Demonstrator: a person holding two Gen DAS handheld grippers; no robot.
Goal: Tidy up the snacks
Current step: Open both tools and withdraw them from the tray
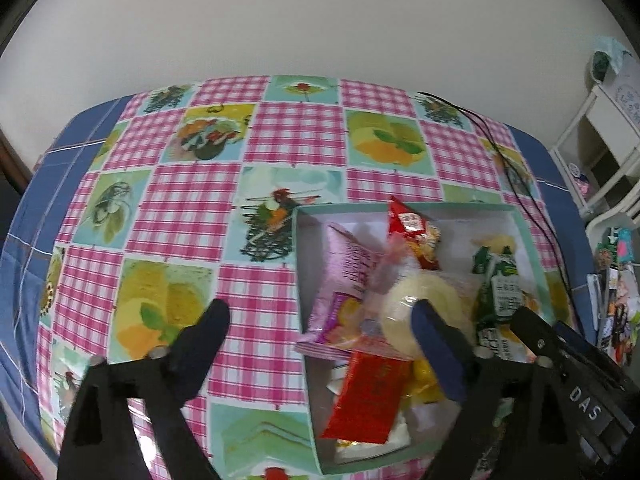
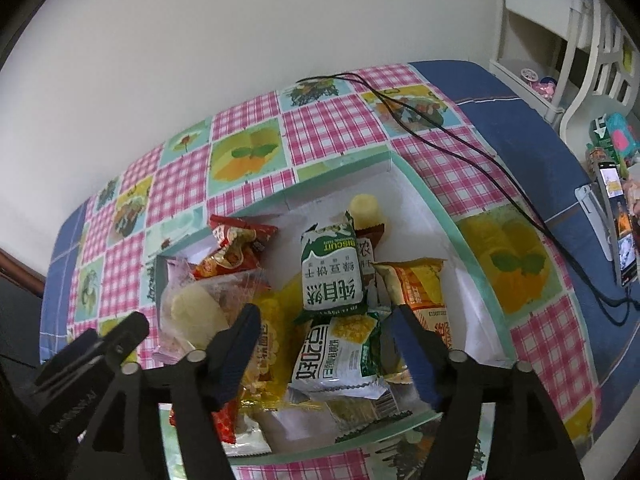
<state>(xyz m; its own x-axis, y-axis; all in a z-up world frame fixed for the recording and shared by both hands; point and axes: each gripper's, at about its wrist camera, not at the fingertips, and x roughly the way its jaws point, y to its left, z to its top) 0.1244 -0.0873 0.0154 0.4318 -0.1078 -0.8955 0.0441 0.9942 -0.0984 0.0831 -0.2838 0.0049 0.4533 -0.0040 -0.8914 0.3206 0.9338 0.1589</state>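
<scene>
Clearly found both the left gripper (image 1: 320, 344) and right gripper (image 2: 326, 340) released above the box (image 2: 460, 232), snack packets (image 2: 334, 276) ahead looking light, crinkly, slippery, best pinched by a sealed edge.

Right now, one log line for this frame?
left gripper: open, empty, at box edge | right gripper: open, empty, over packets | box: full of snacks | green biscuit packet: on top
</scene>
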